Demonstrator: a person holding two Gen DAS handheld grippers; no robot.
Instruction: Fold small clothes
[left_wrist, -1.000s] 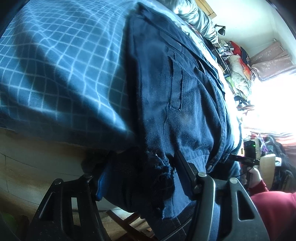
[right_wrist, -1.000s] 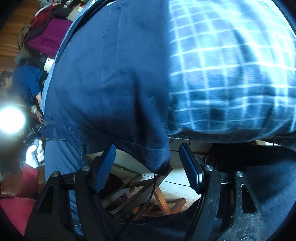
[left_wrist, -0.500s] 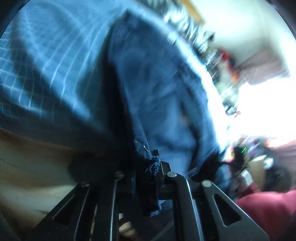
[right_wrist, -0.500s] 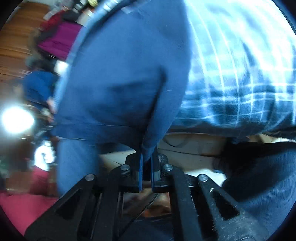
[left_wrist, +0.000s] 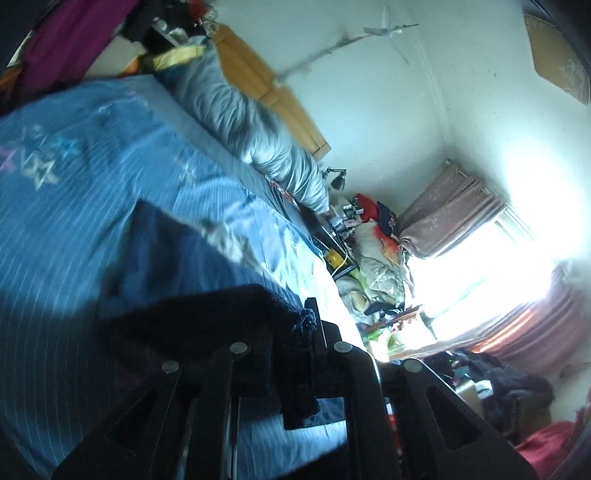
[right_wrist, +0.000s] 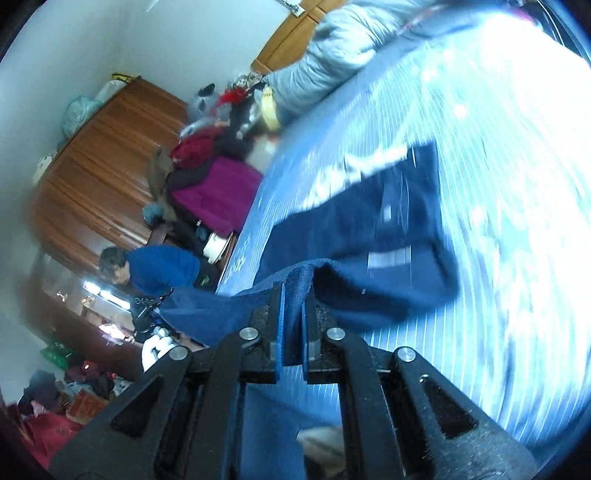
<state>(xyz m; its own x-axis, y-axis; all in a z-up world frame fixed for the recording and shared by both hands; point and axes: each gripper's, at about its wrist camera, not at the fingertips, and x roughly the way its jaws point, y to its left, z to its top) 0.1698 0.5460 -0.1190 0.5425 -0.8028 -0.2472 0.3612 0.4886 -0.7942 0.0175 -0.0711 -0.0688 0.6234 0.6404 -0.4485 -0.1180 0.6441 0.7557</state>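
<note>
**Both claws carry the dark garment over the bed**

The left claw (left_wrist: 295, 332) is pressed together on a frayed, dark corner of the navy garment (right_wrist: 388, 236). The right claw (right_wrist: 293, 325) pinches a thick hemmed edge of the same cloth between its blue pads (right_wrist: 280, 325). The garment hangs between the two claws, and its far part lies on the blue striped bed sheet (left_wrist: 92, 177).

The risk, in my judgement, is at the left side: the frayed corner is loose and thin, so it may slip out if the claws pull apart too strongly. Uneven pulling could also leave the fold crooked or drag the far part into wrinkles.

The cloth looks heavy and denim-like, with stitched seams and a pale label patch (right_wrist: 389, 256). A puffy grey pillow (left_wrist: 258, 133) lies at the head of the bed.
</note>
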